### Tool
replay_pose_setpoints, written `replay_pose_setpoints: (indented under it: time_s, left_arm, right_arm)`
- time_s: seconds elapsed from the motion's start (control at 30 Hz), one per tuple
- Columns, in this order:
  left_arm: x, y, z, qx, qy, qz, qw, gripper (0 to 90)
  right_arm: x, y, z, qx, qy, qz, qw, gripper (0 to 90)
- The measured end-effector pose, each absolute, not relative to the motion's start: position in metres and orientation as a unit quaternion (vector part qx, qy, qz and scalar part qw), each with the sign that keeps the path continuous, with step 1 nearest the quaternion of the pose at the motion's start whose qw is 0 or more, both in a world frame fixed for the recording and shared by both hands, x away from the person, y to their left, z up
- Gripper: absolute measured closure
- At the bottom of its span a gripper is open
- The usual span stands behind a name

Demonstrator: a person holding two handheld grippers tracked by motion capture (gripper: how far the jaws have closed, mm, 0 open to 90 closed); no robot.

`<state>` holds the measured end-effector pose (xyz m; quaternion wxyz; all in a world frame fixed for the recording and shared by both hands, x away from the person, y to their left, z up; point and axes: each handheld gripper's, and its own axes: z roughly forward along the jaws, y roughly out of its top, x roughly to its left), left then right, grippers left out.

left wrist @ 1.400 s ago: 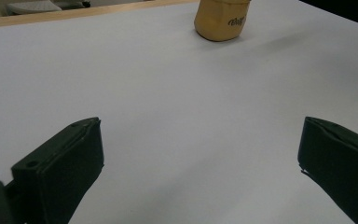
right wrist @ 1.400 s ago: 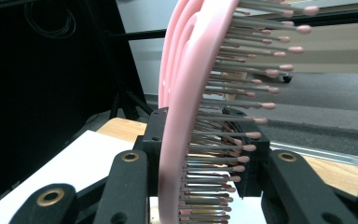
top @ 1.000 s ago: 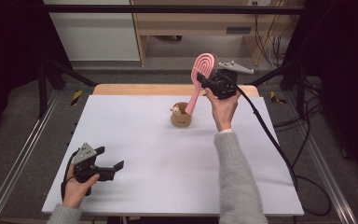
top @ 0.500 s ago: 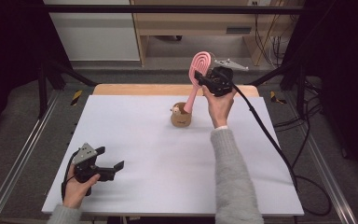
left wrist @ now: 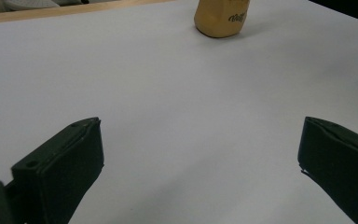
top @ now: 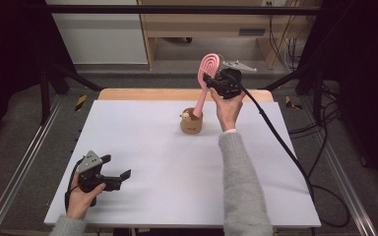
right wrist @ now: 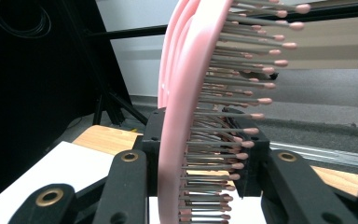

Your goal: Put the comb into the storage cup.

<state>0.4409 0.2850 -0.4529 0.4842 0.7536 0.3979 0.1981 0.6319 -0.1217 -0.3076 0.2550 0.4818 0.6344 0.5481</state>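
Right gripper point(top: 211, 81), upper centre, clamps the pink hairbrush point(top: 207, 69); lower its handle straight into the holder point(top: 191, 122); left gripper point(top: 115, 169) gapes empty.

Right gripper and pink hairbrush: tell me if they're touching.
Touching. The right gripper view shows the right gripper with its jaws clamped on the pink hairbrush head, back and bristles.

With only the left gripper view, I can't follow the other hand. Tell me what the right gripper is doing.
Observer: The right gripper is shut on a pink brush, gripping its head.
Operator: Say where the handle goes.
Observer: It slants down to the mouth of the holder; I cannot tell whether it is inside.
Operator: Place the left gripper for me.
Observer: The left gripper lies open by the near left corner of the table, far from the holder.
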Motion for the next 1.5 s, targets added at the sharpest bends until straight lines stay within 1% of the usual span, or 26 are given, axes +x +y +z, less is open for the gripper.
replay_pose_setpoints:
  time_s: [0.6, 1.5]
  left_arm:
    - [0.441, 0.285, -0.453, 0.755, 0.398, 0.197, 0.482, 0.1]
    - [0.441, 0.285, -0.454, 0.755, 0.398, 0.195, 0.483, 0.1]
  right_arm:
    - [0.646, -0.11, -0.328, 0.492, 0.639, 0.533, 0.257, 63.3]
    - [0.649, -0.097, -0.37, 0.506, 0.641, 0.524, 0.242, 63.3]
